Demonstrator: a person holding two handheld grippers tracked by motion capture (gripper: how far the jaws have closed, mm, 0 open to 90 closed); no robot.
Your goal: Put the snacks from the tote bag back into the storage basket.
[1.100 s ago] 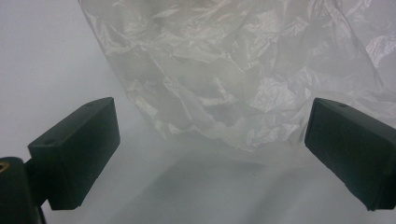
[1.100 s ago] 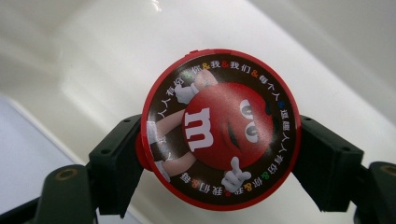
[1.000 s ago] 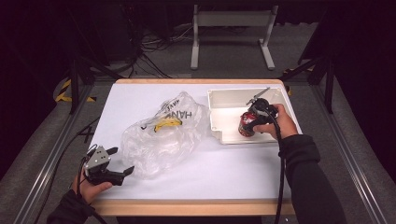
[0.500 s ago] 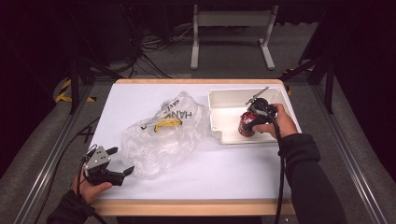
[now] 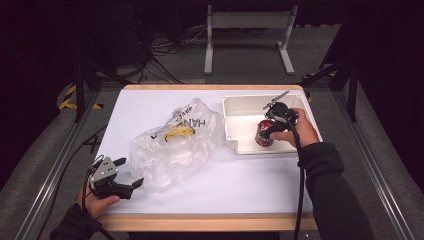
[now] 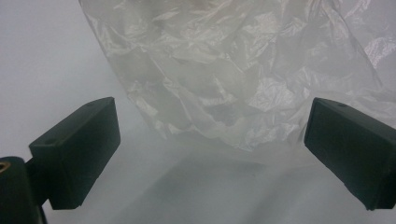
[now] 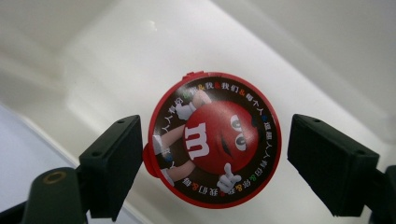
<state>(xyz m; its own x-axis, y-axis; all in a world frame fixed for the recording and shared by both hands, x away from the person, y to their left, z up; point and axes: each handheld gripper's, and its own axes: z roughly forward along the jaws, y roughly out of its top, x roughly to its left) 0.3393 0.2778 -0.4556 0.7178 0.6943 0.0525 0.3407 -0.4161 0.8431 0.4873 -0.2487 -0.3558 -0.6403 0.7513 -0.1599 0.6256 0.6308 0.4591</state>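
White table (image 5: 150, 107): right gripper (image 7: 212, 154) jaws just opened, straddling the red tub (image 7: 215, 140); left gripper (image 6: 210, 154) spread.

Recording lab, dark surround, white-topped table (image 5: 250, 200), metal rails (image 5: 45, 190), floor cables (image 5: 165, 55), stand legs (image 5: 247, 37)

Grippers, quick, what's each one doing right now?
Left gripper: open, holding nothing, facing the plastic bag.
Right gripper: open, just been widening around the red candy tub in the white bin.
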